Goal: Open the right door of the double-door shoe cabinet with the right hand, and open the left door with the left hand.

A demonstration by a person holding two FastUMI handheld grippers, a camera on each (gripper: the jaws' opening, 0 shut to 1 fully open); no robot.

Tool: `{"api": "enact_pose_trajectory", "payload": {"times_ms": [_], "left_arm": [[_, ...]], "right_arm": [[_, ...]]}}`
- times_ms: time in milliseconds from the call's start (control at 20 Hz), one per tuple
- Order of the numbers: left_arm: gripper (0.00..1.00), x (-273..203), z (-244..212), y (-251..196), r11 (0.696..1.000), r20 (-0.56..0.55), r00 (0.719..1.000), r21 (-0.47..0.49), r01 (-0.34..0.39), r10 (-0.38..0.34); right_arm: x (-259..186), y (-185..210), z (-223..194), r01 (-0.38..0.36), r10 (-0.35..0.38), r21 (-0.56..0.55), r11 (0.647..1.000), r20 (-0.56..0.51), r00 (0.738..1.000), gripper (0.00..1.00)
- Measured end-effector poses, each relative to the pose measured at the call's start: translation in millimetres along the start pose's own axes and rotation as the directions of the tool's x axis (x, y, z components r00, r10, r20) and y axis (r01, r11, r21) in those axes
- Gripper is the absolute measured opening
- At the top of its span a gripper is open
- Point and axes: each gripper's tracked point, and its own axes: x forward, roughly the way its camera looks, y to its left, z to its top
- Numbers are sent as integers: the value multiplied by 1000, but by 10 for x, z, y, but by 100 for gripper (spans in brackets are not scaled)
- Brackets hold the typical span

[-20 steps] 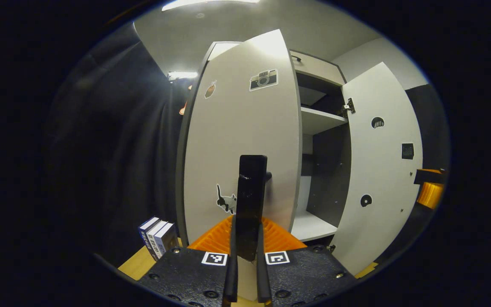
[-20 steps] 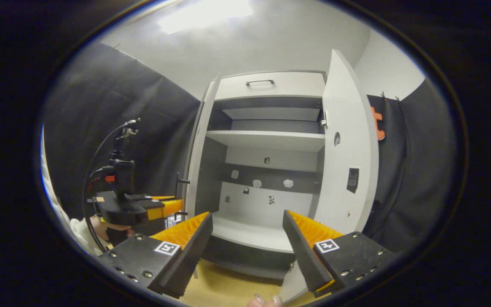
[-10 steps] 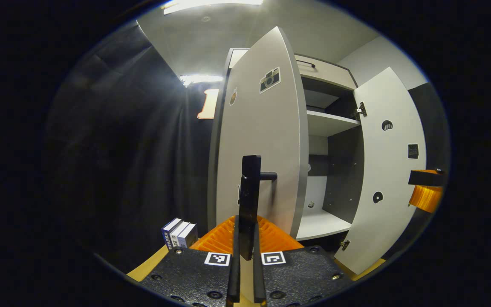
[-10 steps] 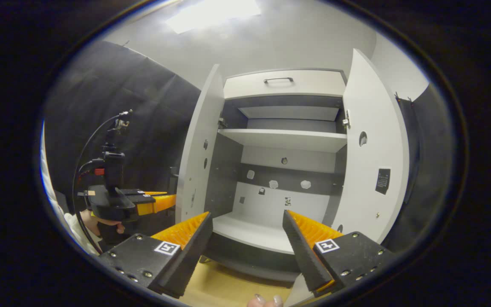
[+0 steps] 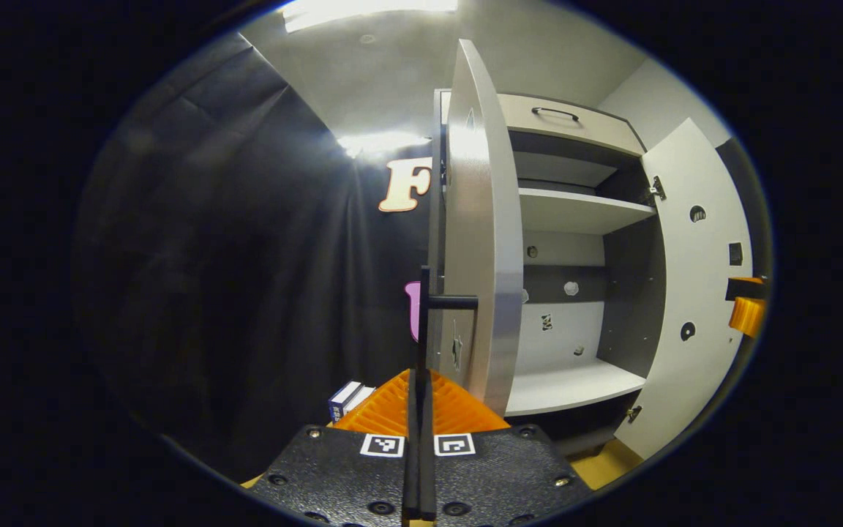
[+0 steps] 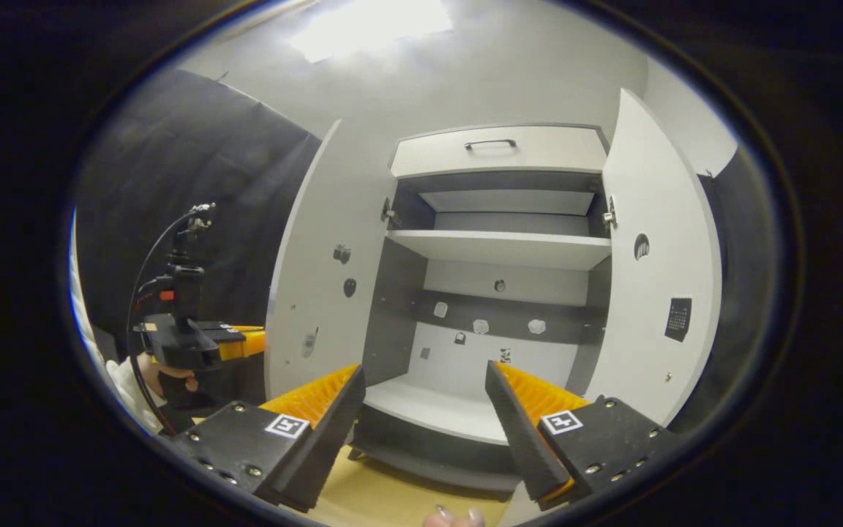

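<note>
The white shoe cabinet [image 6: 502, 249] stands with both doors swung out and its shelves bare. In the left gripper view the left door [image 5: 481, 219] shows nearly edge-on, and my left gripper [image 5: 419, 384] is shut on its black bar handle [image 5: 425, 307]. The right door [image 5: 696, 293] hangs wide open. In the right gripper view my right gripper [image 6: 425, 399] is open in front of the bottom shelf, holding nothing, between the left door [image 6: 312, 293] and the right door [image 6: 656, 285]. The left gripper [image 6: 198, 344], held by a hand, sits behind the left door.
A closed drawer with a black handle [image 6: 495, 146] tops the cabinet. A few books [image 5: 348, 399] stand on the wooden floor [image 6: 392, 498] left of the cabinet. Black cloth walls close in on both sides. The right gripper [image 5: 747, 311] shows past the right door.
The left door has swung further out, from angled to nearly edge-on, with my left gripper still on its handle. The right gripper stays open and has hardly moved.
</note>
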Motion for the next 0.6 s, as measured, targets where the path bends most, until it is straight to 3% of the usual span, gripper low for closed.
{"api": "enact_pose_trajectory", "payload": {"times_ms": [600], "left_arm": [[1, 66, 3, 230, 993, 14, 993, -37, 115, -114]], "right_arm": [[80, 21, 23, 70, -68, -56, 996, 24, 997, 96]]}}
